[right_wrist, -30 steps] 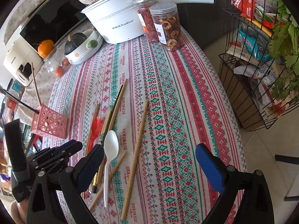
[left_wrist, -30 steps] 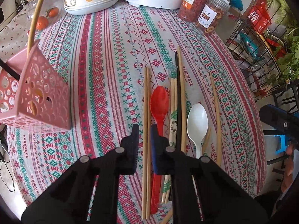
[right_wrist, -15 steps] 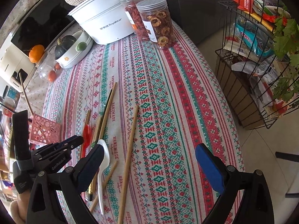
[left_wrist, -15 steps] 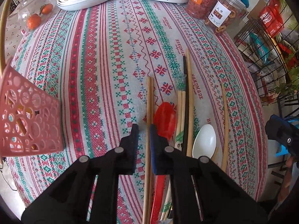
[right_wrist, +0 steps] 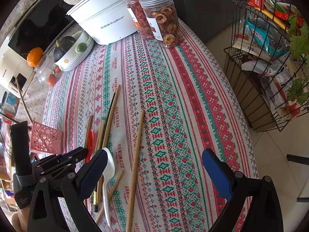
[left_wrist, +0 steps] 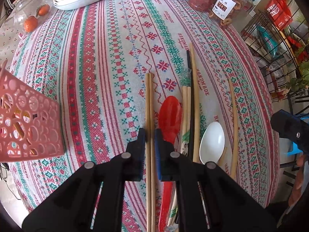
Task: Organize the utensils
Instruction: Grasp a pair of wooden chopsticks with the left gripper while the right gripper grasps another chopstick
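A pair of wooden chopsticks [left_wrist: 149, 100] lies lengthwise on the patterned tablecloth. My left gripper [left_wrist: 150, 133] is shut on the pair, with a pad against each side. Right of it lie a red spoon [left_wrist: 170, 116], more chopsticks including a black one [left_wrist: 190, 96], a white spoon [left_wrist: 212, 143] and a single chopstick [left_wrist: 234, 119]. A pink perforated basket [left_wrist: 29, 127] stands to the left with chopsticks in it. My right gripper [right_wrist: 154, 154] hangs wide open above the cloth, holding nothing, with the single chopstick [right_wrist: 138, 147] lying below it.
At the far end of the table stand a white pot [right_wrist: 104, 19], two clear jars [right_wrist: 166, 23] and a stack of white bowls [right_wrist: 75, 56]. A black wire rack [right_wrist: 270, 77] full of packets stands off the table's right edge.
The left gripper has sunk slightly toward the cloth, jaws unchanged. The pair now sits a little further from the red spoon. The basket has slid left in view. The right gripper stays open.
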### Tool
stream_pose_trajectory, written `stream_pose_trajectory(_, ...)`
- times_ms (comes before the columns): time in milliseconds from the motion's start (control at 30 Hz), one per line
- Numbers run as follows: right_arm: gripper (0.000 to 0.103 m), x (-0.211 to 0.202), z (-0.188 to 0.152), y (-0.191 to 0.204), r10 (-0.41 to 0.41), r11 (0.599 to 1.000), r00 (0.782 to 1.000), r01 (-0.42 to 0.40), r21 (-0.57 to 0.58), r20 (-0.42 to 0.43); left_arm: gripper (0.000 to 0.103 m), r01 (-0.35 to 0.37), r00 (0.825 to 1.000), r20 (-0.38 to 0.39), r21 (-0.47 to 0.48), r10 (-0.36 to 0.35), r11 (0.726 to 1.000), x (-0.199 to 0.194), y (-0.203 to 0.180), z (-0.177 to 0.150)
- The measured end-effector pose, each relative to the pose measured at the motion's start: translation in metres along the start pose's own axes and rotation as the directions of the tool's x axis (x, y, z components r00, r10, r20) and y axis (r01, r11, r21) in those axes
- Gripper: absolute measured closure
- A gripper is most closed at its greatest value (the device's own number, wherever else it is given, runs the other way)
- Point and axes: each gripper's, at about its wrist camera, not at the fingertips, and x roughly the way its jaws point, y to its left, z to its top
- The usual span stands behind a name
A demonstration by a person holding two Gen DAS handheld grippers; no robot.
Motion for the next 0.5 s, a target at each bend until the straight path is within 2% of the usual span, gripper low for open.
stream_pose_trajectory(133, 0.004, 0.009, 0.003, 0.001, 0.000, 1.000, 1.000, 0.000, 0.001, -0.011, 0.093, -0.030, 0.999, 0.038, -0.015, 0.031, 0.999, -0.004, 0.002, 0.004)
stream_pose_trajectory(300, 0.005, 0.032, 0.007, 0.007, -0.001, 1.000, 0.999, 0.000, -0.013, -0.046, 0.093, -0.012, 0.992, 0.127, 0.011, 0.010, 1.000, -0.032, 0.005, -0.010)
stream_pose_trajectory(367, 0.008, 0.039, 0.007, 0.012, -0.011, 1.000, 0.999, 0.009, -0.027, -0.054, 0.093, -0.012, 0.986, 0.167, 0.037, 0.006, 0.999, -0.048, 0.004, -0.019)
stream_pose_trajectory(467, 0.023, 0.052, 0.005, 0.021, -0.031, 0.998, 0.996, 0.026, -0.061, -0.082, 0.093, -0.010, 0.976, 0.220, 0.065, -0.005, 0.998, -0.072, 0.009, -0.032)
stream_pose_trajectory(500, 0.024, 0.052, 0.003, 0.027, -0.057, 0.994, 0.996, 0.051, -0.095, -0.062, 0.093, -0.008, 0.972, 0.233, 0.071, -0.009, 0.997, -0.079, 0.012, -0.036)
